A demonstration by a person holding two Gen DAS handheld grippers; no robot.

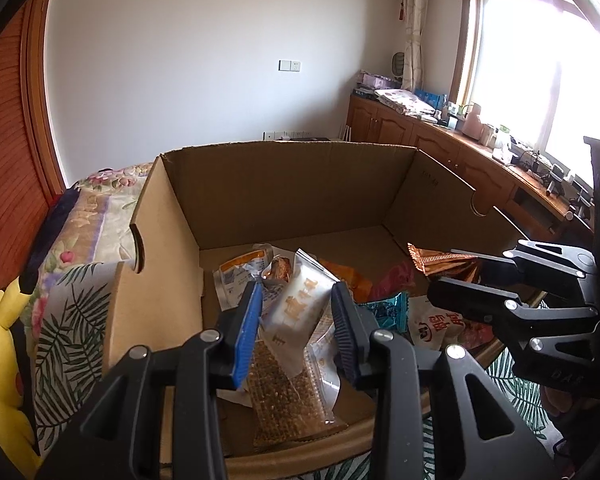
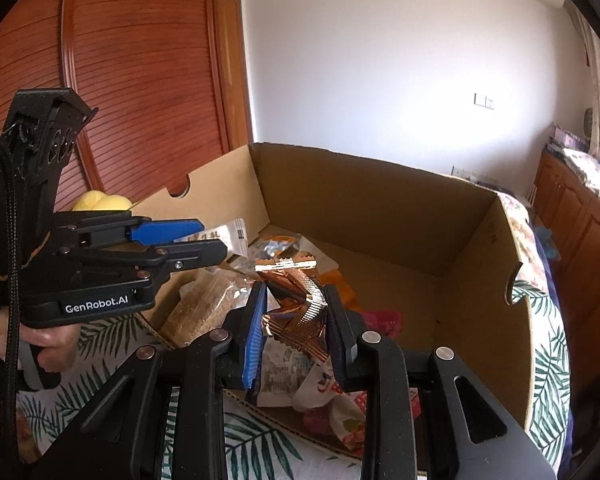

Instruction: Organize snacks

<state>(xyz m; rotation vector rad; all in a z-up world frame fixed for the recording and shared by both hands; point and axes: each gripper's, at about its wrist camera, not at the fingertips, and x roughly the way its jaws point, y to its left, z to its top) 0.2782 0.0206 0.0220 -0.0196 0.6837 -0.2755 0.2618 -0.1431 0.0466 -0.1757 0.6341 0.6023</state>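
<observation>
Copper wrapper (image 2: pixel 300 308) pinched in right gripper (image 2: pixel 296 320); left gripper (image 1: pixel 296 320) seemingly clamps white packet (image 1: pixel 296 312).

Black two-finger grippers (image 2: pixel 294 330), blue ribbed pads (image 2: pixel 254 344) (silver screws, "GenRobot.AI" lettering)

Left hand-held gripper (image 1: pixel 296 312) clamped, right hand-held gripper (image 2: pixel 296 312) clamped, side by side

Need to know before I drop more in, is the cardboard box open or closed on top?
Open. The cardboard box has no flaps or lid over its top, and snack packets show inside on its floor.
</observation>
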